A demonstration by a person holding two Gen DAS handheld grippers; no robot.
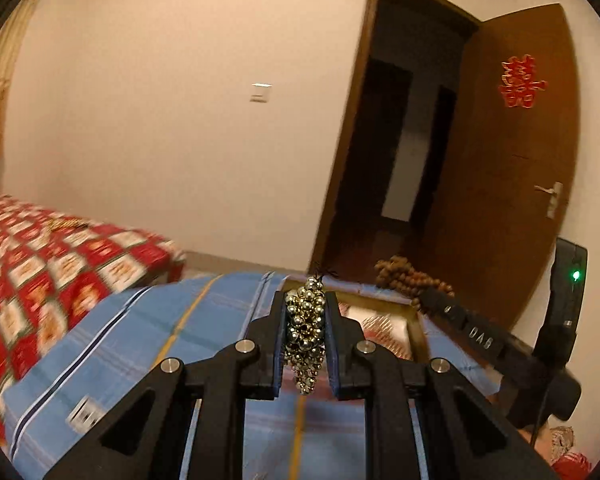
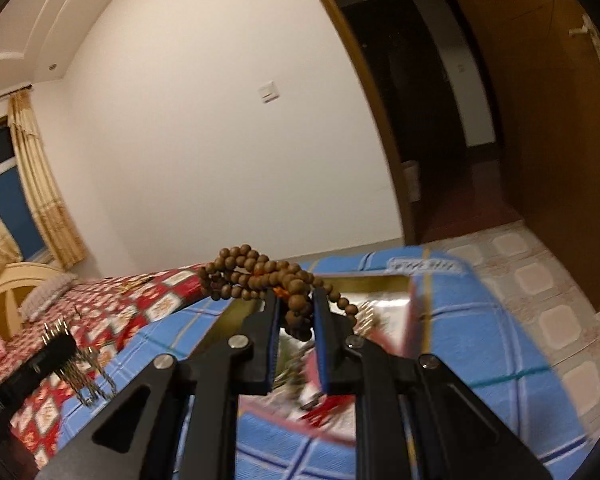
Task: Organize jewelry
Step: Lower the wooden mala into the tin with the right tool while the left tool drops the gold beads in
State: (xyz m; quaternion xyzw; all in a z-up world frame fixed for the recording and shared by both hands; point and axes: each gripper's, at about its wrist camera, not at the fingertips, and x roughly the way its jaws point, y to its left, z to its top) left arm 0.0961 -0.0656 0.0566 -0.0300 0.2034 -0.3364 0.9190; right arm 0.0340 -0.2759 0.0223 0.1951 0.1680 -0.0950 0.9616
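Note:
My left gripper (image 1: 305, 308) is shut on a bunch of small gold bells (image 1: 305, 332), held above the blue cloth. My right gripper (image 2: 296, 304) is shut on a brown wooden bead string (image 2: 256, 272), whose loops hang over the finger to the left. Below both lies a gold-rimmed tray (image 2: 364, 280), also in the left wrist view (image 1: 414, 320). In the left wrist view the right gripper (image 1: 432, 298) with its beads (image 1: 404, 278) is at the right. In the right wrist view the left gripper (image 2: 56, 340) and the bells (image 2: 88, 376) are at the far left.
A blue checked cloth (image 1: 140, 340) covers the surface under the tray. A bed with a red patterned cover (image 1: 40, 264) lies to the left. An open brown door (image 1: 512, 160) and a dark doorway (image 1: 384, 140) are at the right. Tiled floor (image 2: 540, 288) lies beyond.

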